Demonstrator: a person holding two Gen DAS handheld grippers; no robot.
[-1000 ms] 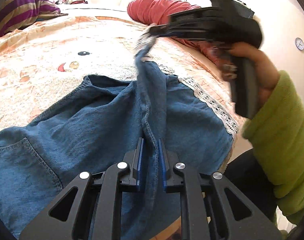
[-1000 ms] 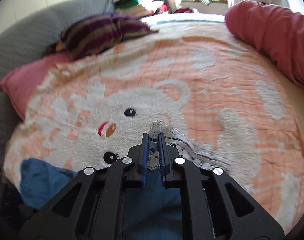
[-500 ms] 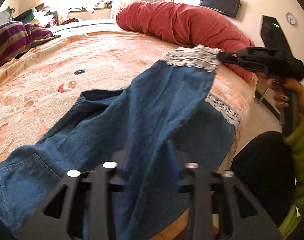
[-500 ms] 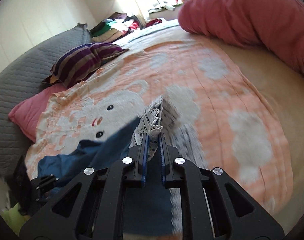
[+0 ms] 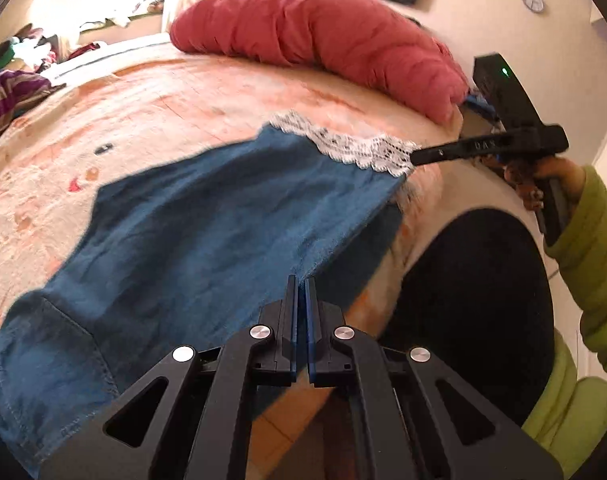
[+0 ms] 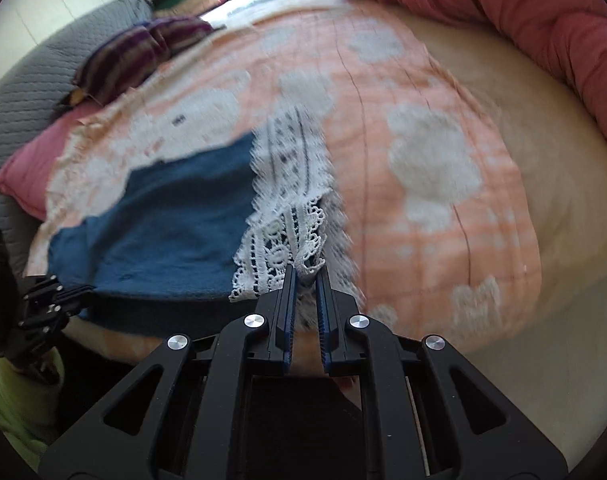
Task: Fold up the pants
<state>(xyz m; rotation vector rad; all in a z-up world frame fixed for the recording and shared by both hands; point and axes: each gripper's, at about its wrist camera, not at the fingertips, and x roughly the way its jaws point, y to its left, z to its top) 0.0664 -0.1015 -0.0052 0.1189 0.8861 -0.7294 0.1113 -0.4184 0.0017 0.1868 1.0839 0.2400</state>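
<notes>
My left gripper (image 5: 299, 280) fingers are clamping together on the near edge of the pants (image 5: 207, 232), denim pinched right at the tips. This gripper is pointing steeply down twd the bed (image 5: 191, 92), body low in the left wrist view, w/ the bed edge just under it.

My right gripper (image 6: 305, 272) fingers are pinching the white lace hem (image 6: 287, 216) at the leg end, lace bunching up betw. the blue pads, only a thin gap showing. In the left wrist view the right gripper (image 5: 417, 157) is coming in from the right side, lying nearly level across the frame, tips touching the lace corner. My right hand (image 5: 551, 176) is wrapping the handle below it, green sleeve (image 5: 587, 248) trailing off twd the frame's right edge.

Pants are lying on the bed near its front edge, blue denim, one leg held up a bit betw. both grippers and laid over the other. Long axis is running from the pocket (image 5: 51, 344) end at lower left of the left wrist view up to the lace hem at upper right. Hem is pointing twd the red rolled duvet (image 5: 323, 40).

Bed has a peach-and-white blanket (image 6: 423, 140). Striped pillow (image 6: 135, 52) and pink pillow (image 6: 31, 168) are sitting well apart from the pants on the far left in the right wrist view. Right wrist view is partly blurred.
</notes>
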